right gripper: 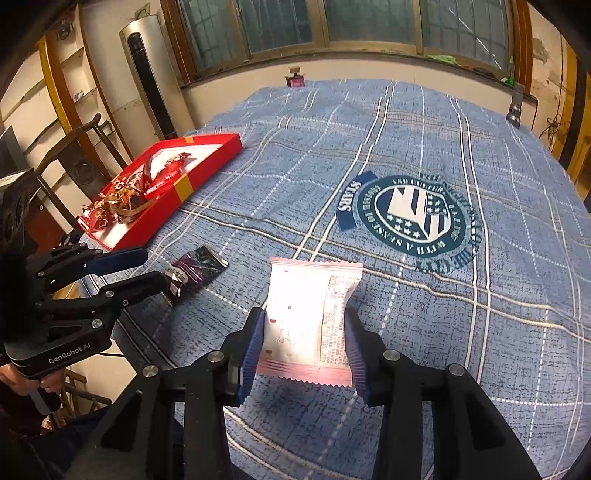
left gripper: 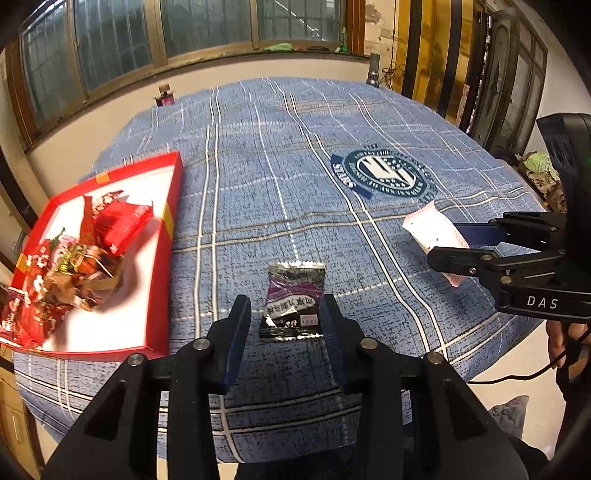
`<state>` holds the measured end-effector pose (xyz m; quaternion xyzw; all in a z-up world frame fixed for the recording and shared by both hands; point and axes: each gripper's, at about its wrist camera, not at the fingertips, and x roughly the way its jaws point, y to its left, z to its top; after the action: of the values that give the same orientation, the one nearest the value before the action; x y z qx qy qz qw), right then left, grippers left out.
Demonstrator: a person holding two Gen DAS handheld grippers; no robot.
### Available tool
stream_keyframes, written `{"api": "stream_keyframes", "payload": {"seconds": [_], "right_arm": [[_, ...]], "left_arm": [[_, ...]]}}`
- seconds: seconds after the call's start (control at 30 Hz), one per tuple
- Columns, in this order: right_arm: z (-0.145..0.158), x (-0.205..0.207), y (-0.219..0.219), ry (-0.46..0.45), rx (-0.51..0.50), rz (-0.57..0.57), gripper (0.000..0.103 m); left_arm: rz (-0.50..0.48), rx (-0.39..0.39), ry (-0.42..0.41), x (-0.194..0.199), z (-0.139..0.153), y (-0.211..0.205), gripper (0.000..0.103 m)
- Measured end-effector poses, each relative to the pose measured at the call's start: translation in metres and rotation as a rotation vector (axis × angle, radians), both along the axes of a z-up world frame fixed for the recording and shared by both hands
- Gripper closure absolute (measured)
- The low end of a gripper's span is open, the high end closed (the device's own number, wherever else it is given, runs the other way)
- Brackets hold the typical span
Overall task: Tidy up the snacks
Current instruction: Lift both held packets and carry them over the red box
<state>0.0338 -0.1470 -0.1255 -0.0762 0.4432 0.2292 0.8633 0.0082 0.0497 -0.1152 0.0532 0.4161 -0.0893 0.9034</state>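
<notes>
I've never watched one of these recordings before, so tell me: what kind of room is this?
Probably a lived-in room of a home rather than a lab. A blue plaid cloth with a printed crest covers the big table, wood-framed windows line the wall, and a tall standing air conditioner fills one corner.

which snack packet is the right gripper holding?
The pink-and-white packet, pinched between the right gripper pads. The black-and-purple packet sits in the left gripper.

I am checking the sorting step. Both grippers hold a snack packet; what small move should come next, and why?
Probably carry both toward the red tray: the left gripper grips the dark packet, the right gripper the pink packet, and other snacks already lie there.
</notes>
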Motion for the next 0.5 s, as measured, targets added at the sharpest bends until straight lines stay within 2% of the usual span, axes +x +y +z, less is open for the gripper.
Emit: {"api": "stream_keyframes", "payload": {"seconds": [0.33, 0.5], "right_arm": [[0.010, -0.001, 0.012, -0.021, -0.006, 0.010, 0.060], [0.005, 0.002, 0.014, -0.012, -0.013, -0.003, 0.060]], "left_arm": [[0.019, 0.002, -0.052, -0.003, 0.013, 0.011, 0.066], [0.023, 0.012, -0.024, -0.001, 0.003, 0.017, 0.066]]}}
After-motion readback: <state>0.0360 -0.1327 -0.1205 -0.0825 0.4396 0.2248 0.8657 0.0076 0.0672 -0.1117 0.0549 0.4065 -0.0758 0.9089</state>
